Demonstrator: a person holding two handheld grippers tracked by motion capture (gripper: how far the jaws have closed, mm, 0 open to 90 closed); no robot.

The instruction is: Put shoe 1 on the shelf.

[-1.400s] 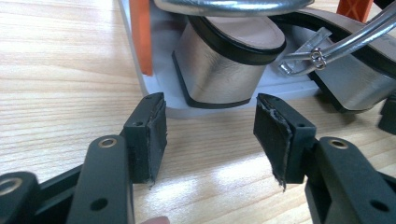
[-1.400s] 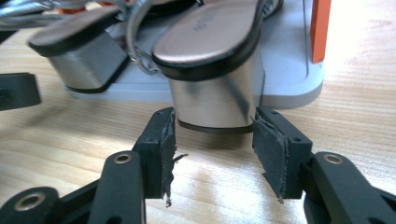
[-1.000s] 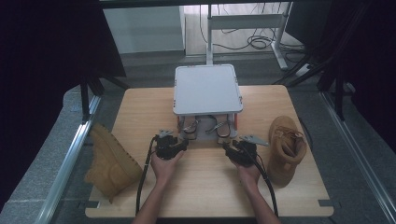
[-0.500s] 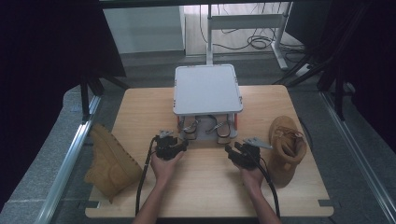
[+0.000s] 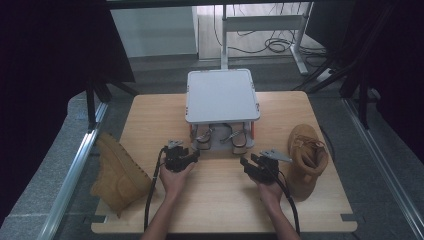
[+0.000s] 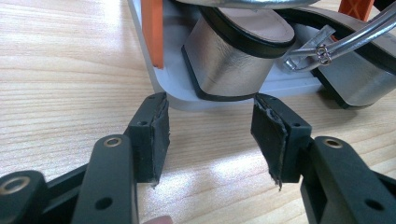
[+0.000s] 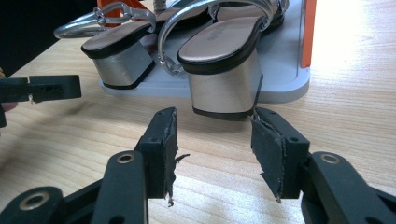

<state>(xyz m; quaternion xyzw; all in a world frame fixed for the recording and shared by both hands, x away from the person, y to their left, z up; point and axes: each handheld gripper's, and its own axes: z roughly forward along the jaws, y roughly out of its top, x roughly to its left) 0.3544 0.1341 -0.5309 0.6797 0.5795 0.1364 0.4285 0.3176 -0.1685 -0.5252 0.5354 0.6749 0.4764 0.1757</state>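
A pair of silver block-heel sandals stands on the lower shelf of a grey two-level rack [image 5: 222, 95], heels toward me. The left sandal [image 5: 204, 137] has its heel [image 6: 229, 65] just ahead of my left gripper [image 6: 210, 109], which is open and empty on the table side of the shelf edge. My right gripper [image 7: 212, 121] is open too, with the right sandal's heel [image 7: 224, 81] overhanging the shelf right in front of its fingertips. From above, the left gripper [image 5: 192, 156] and right gripper [image 5: 245, 162] both point at the rack.
A tan boot [image 5: 117, 172] lies on its side at the table's left edge. Another tan boot [image 5: 305, 157] stands upright right of my right hand. Orange posts [image 7: 308, 32] hold the rack's top plate. The wooden table [image 5: 220, 200] stretches toward me.
The right gripper has shifted a little toward me and stays aimed at the rack. The left gripper has barely moved. Both stay open.
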